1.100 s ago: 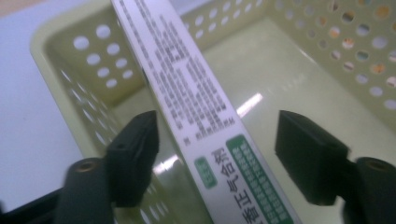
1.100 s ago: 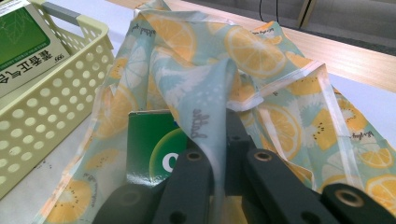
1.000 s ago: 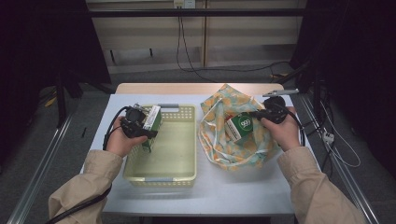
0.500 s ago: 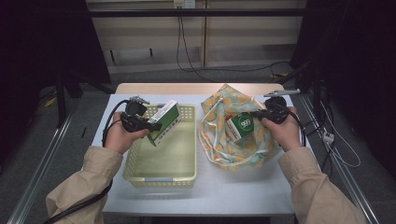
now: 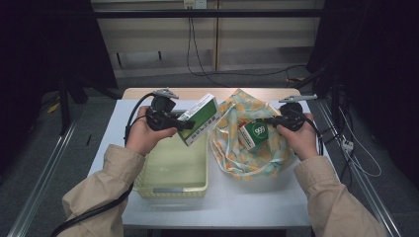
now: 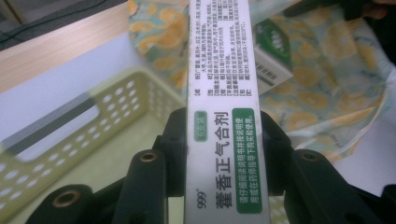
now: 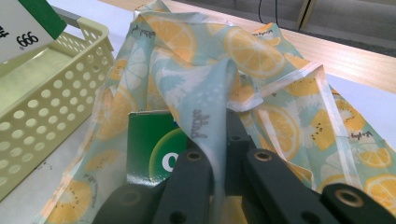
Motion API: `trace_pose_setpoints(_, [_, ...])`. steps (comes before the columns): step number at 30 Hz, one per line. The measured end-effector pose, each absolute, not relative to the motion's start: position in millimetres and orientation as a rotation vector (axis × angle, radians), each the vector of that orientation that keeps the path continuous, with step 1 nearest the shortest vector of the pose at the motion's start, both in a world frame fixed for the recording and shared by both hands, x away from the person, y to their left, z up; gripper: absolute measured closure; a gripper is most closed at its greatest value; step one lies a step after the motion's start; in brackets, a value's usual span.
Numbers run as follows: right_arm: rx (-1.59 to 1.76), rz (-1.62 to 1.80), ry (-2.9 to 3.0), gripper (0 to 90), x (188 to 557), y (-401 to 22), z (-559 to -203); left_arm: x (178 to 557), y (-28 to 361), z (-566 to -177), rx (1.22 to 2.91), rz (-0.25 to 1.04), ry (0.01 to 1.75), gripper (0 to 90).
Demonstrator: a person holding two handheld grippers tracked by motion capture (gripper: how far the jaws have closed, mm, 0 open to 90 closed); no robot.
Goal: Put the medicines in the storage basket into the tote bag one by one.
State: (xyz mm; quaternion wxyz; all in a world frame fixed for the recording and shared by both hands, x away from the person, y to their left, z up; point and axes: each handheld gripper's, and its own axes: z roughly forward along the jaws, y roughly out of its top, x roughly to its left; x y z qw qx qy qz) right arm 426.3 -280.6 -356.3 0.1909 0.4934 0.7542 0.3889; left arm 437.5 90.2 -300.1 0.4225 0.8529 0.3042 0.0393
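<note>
Left gripper (image 5: 185,124) clamped on the long green-and-white box (image 5: 201,118), jaws pressing its two broad faces near one end, narrow printed side toward the gripper's camera; box (image 6: 223,107) held in the air, tilted, above the far right corner of the pale yellow basket (image 5: 170,185) and just beside the bag. Right gripper (image 5: 271,120) pinched shut on a fold of the lemon-print cloth bag (image 5: 247,158), fabric (image 7: 210,93) sandwiched between the jaws. Inside the bag's open mouth, a second green box (image 5: 254,132), just left of the right jaws.

Perforated plastic basket (image 5: 170,165); thin printed cloth bag (image 5: 247,153)
</note>
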Motion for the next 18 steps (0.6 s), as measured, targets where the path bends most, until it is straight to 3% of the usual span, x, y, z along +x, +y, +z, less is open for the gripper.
trace_pose_setpoints(16, [1.388, 1.101, 2.114, 89.9, 425, -281, -354, 426, 23, -315, 2.209, 0.011, 0.584, 62.7])
trace_pose_setpoints(18, [1.381, 1.105, 2.112, 89.9, 425, -281, -353, 425, 19, -316, 2.234, 0.048, 0.589, 62.6])
